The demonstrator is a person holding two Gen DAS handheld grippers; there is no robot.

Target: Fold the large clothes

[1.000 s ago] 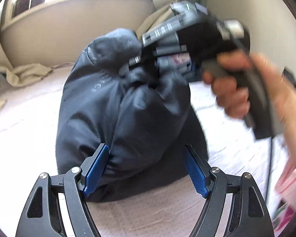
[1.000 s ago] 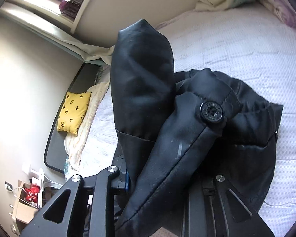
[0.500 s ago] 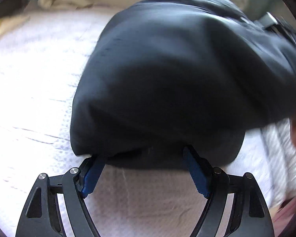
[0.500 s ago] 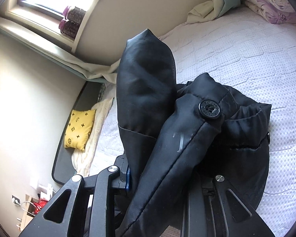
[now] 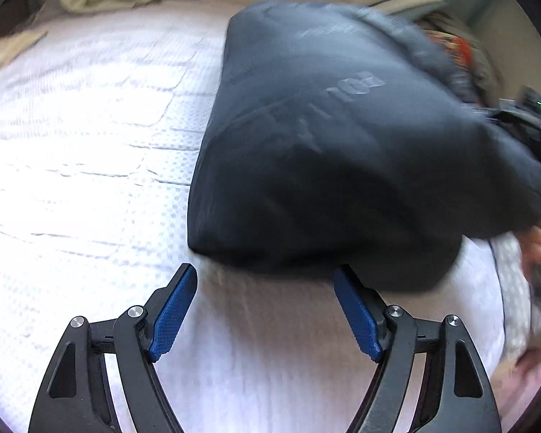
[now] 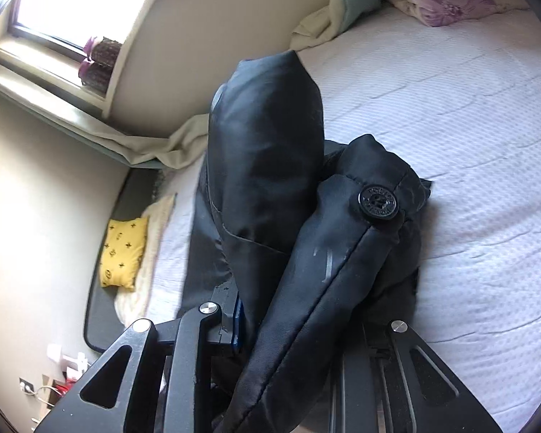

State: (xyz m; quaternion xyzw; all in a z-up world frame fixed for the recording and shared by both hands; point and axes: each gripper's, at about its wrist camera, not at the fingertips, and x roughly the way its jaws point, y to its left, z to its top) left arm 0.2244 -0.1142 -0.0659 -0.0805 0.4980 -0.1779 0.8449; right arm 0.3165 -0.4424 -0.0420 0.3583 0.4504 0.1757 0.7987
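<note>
White bed [image 5: 72,144] filling most of both views. Big black jacket [image 5: 342,151] bunched centre-right on it. Right gripper [image 6: 292,328], bottom of its frame, clamped onto a jacket fold. Left gripper [image 5: 265,310] spread wide, nothing between the pads, just short of the jacket's near edge.

Bare bedspread [image 5: 90,144] left of bulky jacket [image 5: 342,144].

Your left wrist camera looks steeply down along its fingers at the white bed [image 5: 90,166], close to the near edge of the dark jacket [image 5: 342,151]. Your right wrist camera sits right against that jacket [image 6: 270,187], facing across the bed [image 6: 469,115] toward the far window [image 6: 72,3]. Both views share jacket and bed.
</note>
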